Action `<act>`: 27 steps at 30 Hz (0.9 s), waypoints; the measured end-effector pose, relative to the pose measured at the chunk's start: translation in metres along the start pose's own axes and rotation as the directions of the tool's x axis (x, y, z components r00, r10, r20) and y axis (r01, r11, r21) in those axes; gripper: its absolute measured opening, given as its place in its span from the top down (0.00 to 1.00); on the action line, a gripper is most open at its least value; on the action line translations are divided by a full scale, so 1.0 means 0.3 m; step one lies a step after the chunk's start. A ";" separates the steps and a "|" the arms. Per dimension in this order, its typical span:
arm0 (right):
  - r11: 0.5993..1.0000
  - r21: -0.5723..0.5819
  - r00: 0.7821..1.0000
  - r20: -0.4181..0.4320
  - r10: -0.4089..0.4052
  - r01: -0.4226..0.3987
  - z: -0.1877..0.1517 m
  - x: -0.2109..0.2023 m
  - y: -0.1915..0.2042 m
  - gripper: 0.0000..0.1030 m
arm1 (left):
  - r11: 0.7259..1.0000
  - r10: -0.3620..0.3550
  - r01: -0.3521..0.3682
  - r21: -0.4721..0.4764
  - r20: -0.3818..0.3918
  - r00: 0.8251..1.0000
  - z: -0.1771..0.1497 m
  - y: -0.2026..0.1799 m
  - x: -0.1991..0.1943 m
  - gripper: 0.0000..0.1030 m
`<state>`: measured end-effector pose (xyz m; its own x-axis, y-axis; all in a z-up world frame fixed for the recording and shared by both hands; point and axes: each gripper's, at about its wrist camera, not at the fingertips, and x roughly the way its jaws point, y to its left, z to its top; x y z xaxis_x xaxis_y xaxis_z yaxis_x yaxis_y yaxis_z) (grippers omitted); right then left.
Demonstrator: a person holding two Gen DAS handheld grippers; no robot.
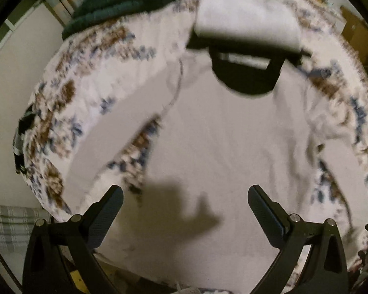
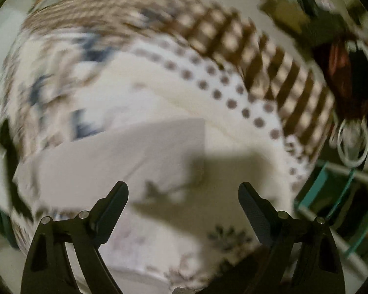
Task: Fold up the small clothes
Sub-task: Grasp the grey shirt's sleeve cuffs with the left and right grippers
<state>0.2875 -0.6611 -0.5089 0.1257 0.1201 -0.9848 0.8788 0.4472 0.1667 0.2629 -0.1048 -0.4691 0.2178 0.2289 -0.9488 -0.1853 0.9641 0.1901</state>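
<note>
Looking down along the left hand-held gripper (image 1: 185,196), a pale lilac garment (image 1: 220,134) is seen spread flat on a floral bedspread (image 1: 61,93), directly beneath and ahead of the fingers. The jaws are held wide apart and nothing is gripped; only their shadow is cast on the cloth between them. Ahead of this gripper a dark green fabric (image 1: 125,0) is heaped to the left, and the other hand-held gripper, a black shape below a white block, is hung over the far part of the garment.

From the right hand-held gripper (image 2: 183,191), the same pale garment (image 2: 122,152) is found below and to the left of the fingers, with one straight edge shown. A white cloth with brown dots (image 2: 223,88) and a brown checked cloth (image 2: 245,39) are lain further ahead. These jaws are also spread wide, with nothing caught. Both views are blurred.

The step in hand is judged to be the reach for a grasp. A matching pair of edge points should be chosen, a single layer pinched, and the fold carried over evenly.
</note>
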 end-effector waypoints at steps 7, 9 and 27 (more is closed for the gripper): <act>0.985 0.087 0.988 0.042 0.147 -0.150 0.024 0.199 -0.083 0.33 | 0.998 0.004 0.000 0.062 -0.059 0.998 -0.053 -0.103 0.206 0.00; 0.982 0.045 0.981 0.073 0.178 -0.182 0.001 0.198 -0.075 0.74 | 0.997 0.011 -0.006 0.078 -0.060 0.998 -0.058 -0.113 0.228 0.00; 0.978 0.069 0.980 0.029 0.196 -0.197 0.034 0.239 -0.243 0.51 | 0.995 -0.008 0.012 0.102 -0.045 0.999 -0.076 -0.113 0.218 0.00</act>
<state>0.2371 -0.6940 -0.5921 0.3084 0.1797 -0.9341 0.8663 0.3526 0.3538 0.2616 -0.1256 -0.5434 0.1761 0.2154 -0.9605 -0.0839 0.9755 0.2034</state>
